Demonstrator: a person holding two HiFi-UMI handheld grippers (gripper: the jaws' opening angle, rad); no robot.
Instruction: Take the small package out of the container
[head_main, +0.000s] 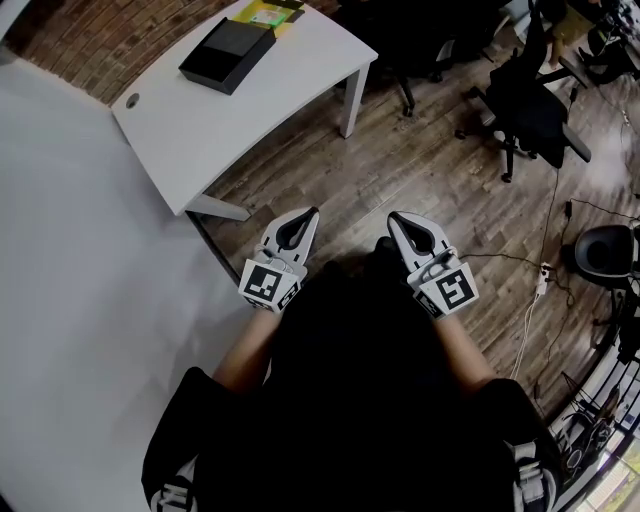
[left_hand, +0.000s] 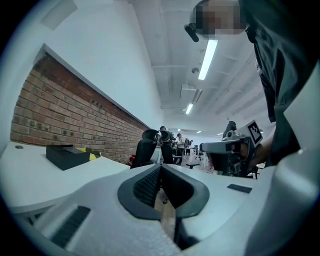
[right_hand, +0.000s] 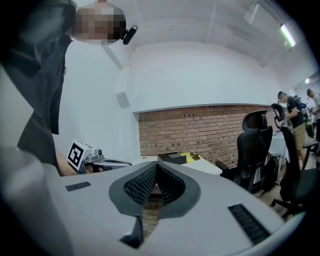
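Far left: white counter (head_main: 200, 130) set against a brick wall (head_main: 80, 50), with a round cable hole (head_main: 133, 100) near its left edge.
- A black box (head_main: 228, 55) sits flat on the far part of the counter. This is the container, and its top shows only plain black.
- The small package cannot be made out, and I cannot tell whether it lies inside the box.
- A yellow-green flat item (head_main: 262, 17) lies just beyond the box, touching or nearly touching its far side.

Near centre: a person in a dark shirt stands on the wood floor (head_main: 430, 170), well apart from the counter.
- Left claw (head_main: 310, 215) is held in front of the body, tips pointing away. Its jaws are together with nothing between them.
- Its own view confirms this: the pads (left_hand: 145, 186) meet at the tip, with the box (left_hand: 65, 155) off to the left in the distance.
- Right claw (head_main: 395, 217) is level with the left one and near it. Its jaws are also closed and empty, and in its own view the tips meet (right_hand: 156, 165).
- The right claw's view has the box (right_hand: 172, 158) straight ahead on the counter.

Far right: a black office chair (head_main: 530, 105). Nearer, a white power strip (head_main: 543, 280) with its cable lies on the floor.
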